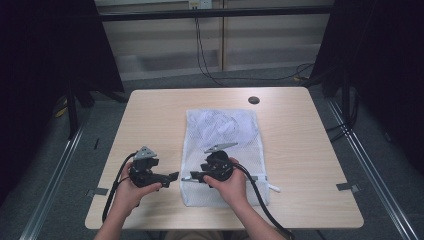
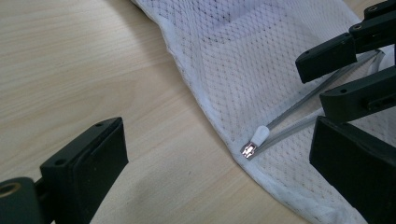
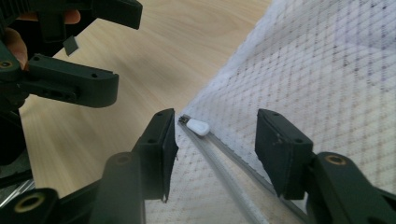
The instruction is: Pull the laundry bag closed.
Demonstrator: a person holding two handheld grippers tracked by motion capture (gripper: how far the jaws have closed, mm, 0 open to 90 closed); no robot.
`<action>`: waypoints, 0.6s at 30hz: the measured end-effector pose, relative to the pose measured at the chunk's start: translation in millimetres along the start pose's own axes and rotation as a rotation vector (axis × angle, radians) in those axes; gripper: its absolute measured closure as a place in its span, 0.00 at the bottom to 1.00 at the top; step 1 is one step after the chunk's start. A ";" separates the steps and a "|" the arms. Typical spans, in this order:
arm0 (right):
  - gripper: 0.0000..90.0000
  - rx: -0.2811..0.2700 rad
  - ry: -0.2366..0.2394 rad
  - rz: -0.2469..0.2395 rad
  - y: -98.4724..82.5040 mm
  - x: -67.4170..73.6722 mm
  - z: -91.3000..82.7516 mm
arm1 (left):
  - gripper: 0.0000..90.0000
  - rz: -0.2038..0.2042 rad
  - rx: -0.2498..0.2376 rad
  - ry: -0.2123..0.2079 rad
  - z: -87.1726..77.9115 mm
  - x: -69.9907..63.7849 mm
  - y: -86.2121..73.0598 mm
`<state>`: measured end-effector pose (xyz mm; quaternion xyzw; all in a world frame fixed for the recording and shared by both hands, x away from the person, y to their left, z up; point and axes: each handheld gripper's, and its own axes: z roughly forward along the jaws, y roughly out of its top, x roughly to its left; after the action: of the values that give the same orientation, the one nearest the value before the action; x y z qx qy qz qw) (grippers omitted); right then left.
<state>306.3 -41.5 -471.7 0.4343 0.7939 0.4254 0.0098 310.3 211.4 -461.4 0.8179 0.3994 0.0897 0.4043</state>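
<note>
Mesh bag [image 1: 222,150] lies mid-bench, zip along its near edge. Right gripper [image 3: 215,140] jaws half open, straddling the zip pull [image 3: 198,126]; left gripper [image 2: 219,172] wide open, empty. Centre on the pull before pinching.

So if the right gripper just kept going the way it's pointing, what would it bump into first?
Probably the white zipper pull at the edge of the mesh bag, straight ahead of the right gripper. Its open jaws straddle the zipper. Beyond waits the left gripper; depth is hard to judge.
</note>
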 end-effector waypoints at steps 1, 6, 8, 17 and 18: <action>0.55 0.004 0.009 0.004 0.2 1.0 1.7 | 0.05 0.007 0.003 0.003 -0.3 1.1 -0.7; 0.58 0.018 0.023 0.006 0.7 3.0 6.7 | 0.05 0.007 -0.001 0.019 -2.0 0.9 -1.3; 0.61 0.024 0.023 0.009 0.9 3.9 8.4 | 0.05 0.000 -0.004 0.019 -2.4 1.7 -1.7; 0.69 0.044 0.051 0.039 1.1 6.2 20.1 | 0.05 0.000 0.008 0.025 -1.7 4.0 -3.7; 0.70 0.047 0.051 0.048 1.1 5.6 21.3 | 0.05 0.008 0.015 0.028 -1.9 4.2 -3.8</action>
<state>311.8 -23.0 -482.5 0.4424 0.7931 0.4175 -0.0308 310.0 216.9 -463.6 0.8211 0.4023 0.0997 0.3923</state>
